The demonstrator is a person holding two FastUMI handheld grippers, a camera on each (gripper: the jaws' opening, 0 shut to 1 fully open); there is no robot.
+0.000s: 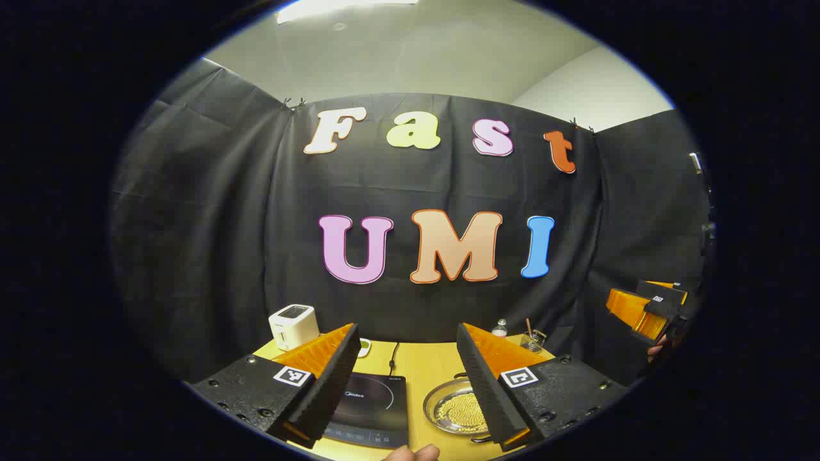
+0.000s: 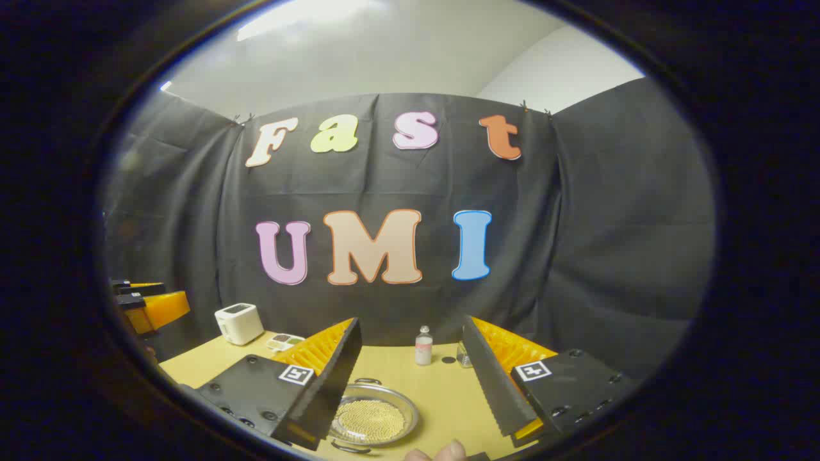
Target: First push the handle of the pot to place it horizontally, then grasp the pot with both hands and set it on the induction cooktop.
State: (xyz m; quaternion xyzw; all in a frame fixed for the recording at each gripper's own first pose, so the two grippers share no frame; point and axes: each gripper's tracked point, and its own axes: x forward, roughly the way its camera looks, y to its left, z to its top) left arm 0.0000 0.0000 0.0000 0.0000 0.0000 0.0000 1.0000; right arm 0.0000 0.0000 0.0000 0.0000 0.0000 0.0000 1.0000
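Pot [image 2: 375, 419] on table below both wide-open hand-held grippers [image 2: 410, 358], untouched

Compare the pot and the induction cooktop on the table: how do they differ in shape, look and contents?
The pot is round, shiny metal; the induction cooktop is a flat, dark rectangle. The pot holds small yellowish grains; the cooktop's surface is bare. The pot lies to the right of the cooktop in the left gripper view. Both rest on the table.

Pot [image 1: 456, 406] beside induction cooktop [image 1: 371, 410]
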